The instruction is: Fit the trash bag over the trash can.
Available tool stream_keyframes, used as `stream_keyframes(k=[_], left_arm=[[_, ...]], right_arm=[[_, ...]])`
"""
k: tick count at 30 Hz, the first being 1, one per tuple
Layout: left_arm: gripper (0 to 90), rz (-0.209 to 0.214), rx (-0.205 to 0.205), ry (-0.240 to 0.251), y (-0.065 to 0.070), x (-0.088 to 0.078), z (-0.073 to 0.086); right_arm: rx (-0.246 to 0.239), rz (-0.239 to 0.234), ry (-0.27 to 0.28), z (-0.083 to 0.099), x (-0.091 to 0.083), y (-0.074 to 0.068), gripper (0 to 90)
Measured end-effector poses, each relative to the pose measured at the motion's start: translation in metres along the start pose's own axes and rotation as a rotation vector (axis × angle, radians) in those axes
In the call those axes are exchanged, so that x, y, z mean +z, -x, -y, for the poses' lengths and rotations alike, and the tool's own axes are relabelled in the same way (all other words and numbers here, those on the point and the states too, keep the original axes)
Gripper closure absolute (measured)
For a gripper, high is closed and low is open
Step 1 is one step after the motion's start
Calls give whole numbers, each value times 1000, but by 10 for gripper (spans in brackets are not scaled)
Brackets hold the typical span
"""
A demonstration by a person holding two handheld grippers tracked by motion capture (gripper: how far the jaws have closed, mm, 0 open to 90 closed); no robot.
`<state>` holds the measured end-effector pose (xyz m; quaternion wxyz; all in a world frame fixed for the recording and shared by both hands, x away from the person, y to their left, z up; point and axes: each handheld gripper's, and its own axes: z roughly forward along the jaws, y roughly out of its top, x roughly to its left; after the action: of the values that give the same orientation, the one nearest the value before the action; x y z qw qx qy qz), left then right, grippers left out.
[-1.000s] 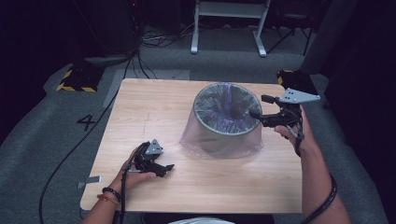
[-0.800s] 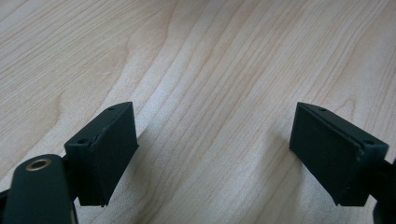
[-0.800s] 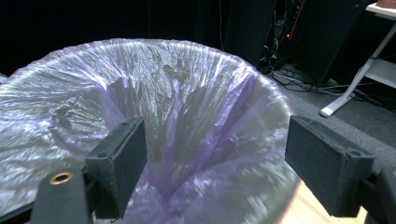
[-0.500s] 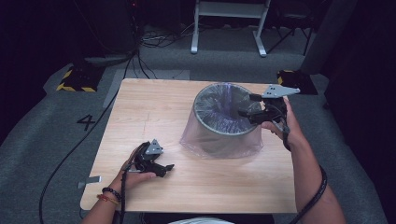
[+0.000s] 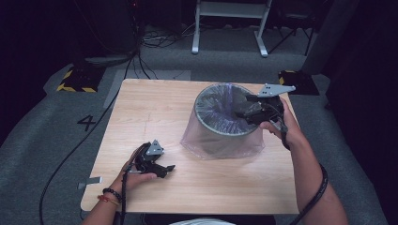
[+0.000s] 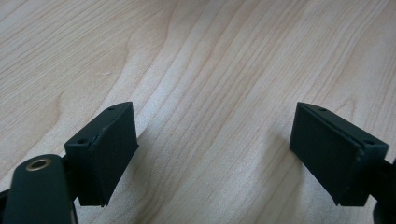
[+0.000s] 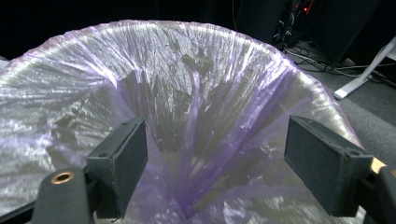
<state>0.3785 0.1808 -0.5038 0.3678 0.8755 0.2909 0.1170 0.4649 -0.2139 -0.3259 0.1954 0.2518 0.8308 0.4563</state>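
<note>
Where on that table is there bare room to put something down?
The table's far-left part, between its edges and the bin, is bare. So is the near strip between the left gripper and right forearm. Crowded: far right, around the bin and right gripper.

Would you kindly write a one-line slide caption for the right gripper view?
Open right tongs poised over the mouth of a bin lined with a translucent purple bag.

Premises: a lab or recording studio. Evidence: black-draped surroundings, grey carpet (image 5: 56, 140) marked with a number "4" (image 5: 87, 123), hazard-striped floor blocks (image 5: 75, 80), loose cables (image 5: 155, 40), a white stand frame (image 5: 230, 23), one wooden tabletop (image 5: 155, 108).
</note>
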Motion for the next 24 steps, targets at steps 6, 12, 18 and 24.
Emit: stream_keyframes(k=[6, 12, 18, 24], left_arm=[[148, 0, 0, 0, 0, 0, 0], [148, 0, 0, -1, 0, 0, 0], [148, 1, 0, 0, 0, 0, 0], [148, 0, -1, 0, 0, 0, 0]], right_arm=[[-3, 23, -23, -12, 7, -4, 216], [20, 55, -85, -13, 19, -2, 232], [40, 57, -115, -5, 20, 3, 237], [22, 48, -144, -4, 21, 1, 228]])
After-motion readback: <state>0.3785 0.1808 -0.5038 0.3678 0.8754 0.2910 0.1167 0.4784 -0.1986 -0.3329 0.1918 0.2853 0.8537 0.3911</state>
